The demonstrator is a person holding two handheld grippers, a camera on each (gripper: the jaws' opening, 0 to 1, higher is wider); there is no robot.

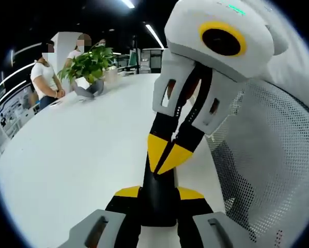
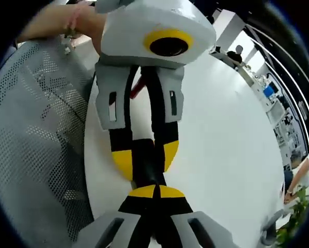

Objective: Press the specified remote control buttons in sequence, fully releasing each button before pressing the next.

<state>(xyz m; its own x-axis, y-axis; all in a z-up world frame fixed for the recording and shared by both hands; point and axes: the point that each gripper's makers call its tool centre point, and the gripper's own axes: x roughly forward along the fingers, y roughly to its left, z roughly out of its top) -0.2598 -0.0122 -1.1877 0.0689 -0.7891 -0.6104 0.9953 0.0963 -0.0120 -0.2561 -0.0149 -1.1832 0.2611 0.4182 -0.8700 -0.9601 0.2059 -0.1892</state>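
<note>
The white counter point(image 1: 82, 155) spreads wide, a mesh chair back point(image 1: 278, 170) at three o'clock. Dead centre lies the black remote point(image 1: 158, 191), clamped at its sides by the left gripper point(image 1: 158, 199). From twelve o'clock the right gripper point(image 1: 165, 155) bears down, tips pinched together, touching the remote. One press underway, I judge; how many remain, nobody can say.

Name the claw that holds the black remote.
The left claw: its jaws straddle the remote, while the right claw has its tips together above it.
</note>
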